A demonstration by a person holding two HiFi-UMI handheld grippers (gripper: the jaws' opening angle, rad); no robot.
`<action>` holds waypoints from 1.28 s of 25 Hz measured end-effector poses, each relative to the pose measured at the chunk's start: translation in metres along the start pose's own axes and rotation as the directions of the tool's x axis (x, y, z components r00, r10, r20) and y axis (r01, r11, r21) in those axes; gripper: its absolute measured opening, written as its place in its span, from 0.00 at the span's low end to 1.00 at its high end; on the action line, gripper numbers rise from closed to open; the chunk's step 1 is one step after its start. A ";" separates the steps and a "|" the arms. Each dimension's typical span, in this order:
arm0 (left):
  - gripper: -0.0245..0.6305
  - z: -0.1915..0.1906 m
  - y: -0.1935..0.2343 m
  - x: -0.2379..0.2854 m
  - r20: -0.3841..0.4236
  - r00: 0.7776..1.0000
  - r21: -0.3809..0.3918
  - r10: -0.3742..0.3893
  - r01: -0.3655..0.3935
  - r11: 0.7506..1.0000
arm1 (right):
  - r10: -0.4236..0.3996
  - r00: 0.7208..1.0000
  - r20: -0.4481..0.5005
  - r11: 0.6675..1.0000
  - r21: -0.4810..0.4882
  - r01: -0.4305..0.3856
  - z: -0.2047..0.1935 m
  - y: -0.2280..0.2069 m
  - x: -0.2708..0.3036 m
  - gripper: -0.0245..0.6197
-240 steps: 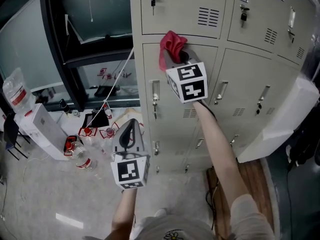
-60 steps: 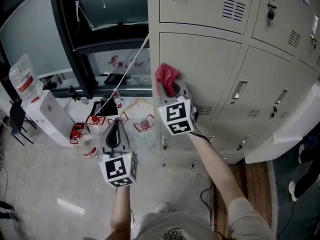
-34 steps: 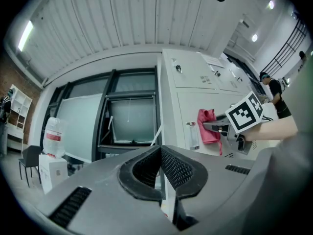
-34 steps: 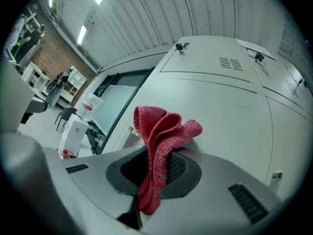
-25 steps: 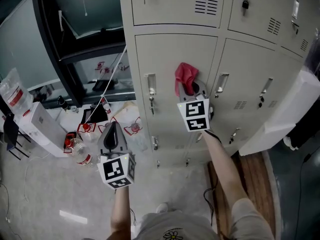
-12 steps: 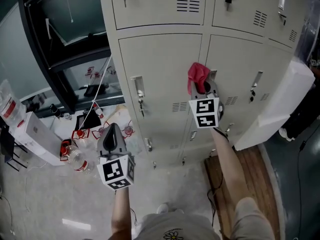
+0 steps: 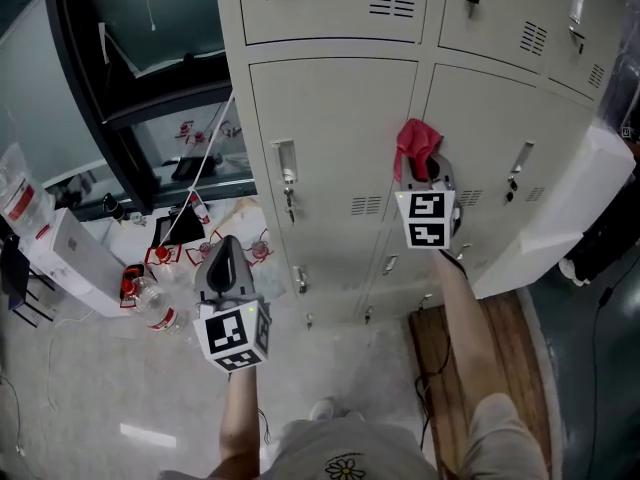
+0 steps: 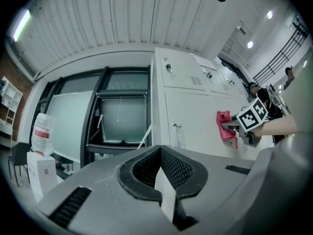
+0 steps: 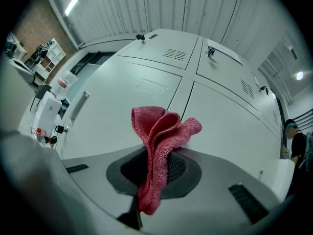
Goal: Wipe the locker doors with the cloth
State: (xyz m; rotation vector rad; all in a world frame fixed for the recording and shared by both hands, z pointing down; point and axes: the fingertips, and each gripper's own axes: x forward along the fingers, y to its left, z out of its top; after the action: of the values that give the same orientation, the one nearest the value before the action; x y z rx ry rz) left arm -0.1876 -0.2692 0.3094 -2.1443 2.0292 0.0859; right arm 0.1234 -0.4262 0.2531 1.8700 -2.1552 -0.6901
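Observation:
A red cloth [image 7: 415,144] [image 9: 159,146] is pinched in my right gripper [image 7: 423,173] [image 9: 155,168] and pressed against the seam between two beige locker doors [image 7: 340,138] in the middle row. In the left gripper view the cloth [image 8: 225,125] shows far to the right on the locker front. My left gripper [image 7: 224,266] [image 8: 164,180] is shut with nothing in it, held low and to the left, away from the lockers.
Door handles with keys [image 7: 286,176] stick out of the lockers. A dark window frame [image 7: 130,108] stands left. Water bottles [image 7: 150,298], a white box [image 7: 70,258] and red-marked clutter lie on the floor at left. A white panel [image 7: 560,208] leans at right over a wooden board [image 7: 500,348].
The right gripper with the cloth has shifted rightward and slightly up across the lockers, from the left door to the seam by the right door. The left gripper has stayed low.

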 end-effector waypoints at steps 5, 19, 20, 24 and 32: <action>0.06 -0.007 0.001 -0.006 -0.019 1.000 0.003 0.004 -0.004 1.000 | 0.049 0.998 0.043 0.998 0.042 -0.051 0.011 0.026 -0.019 0.08; 0.06 -0.023 0.021 -0.021 -0.067 0.996 0.015 0.056 -0.055 0.998 | 0.272 0.952 0.143 0.955 0.083 -0.286 0.025 0.167 -0.023 0.08; 0.06 -0.024 0.023 -0.022 -0.071 0.996 0.014 0.062 -0.061 0.998 | 0.284 0.948 0.144 0.951 0.083 -0.297 0.025 0.173 -0.021 0.08; 0.06 -0.028 0.031 -0.025 -0.081 0.993 0.008 0.087 -0.087 0.996 | 0.329 0.933 0.145 0.939 0.054 -0.340 0.025 0.198 -0.011 0.08; 0.06 -0.031 0.040 -0.029 -0.094 0.990 0.013 0.108 -0.108 0.994 | 0.363 0.922 0.134 0.928 0.037 -0.371 0.023 0.226 -0.001 0.08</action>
State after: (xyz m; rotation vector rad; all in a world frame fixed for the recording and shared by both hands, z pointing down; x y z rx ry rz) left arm -0.2316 -0.2480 0.3411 -2.0698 2.1940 -0.0084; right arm -0.0850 -0.4010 0.3400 1.4146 -2.5361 -0.6791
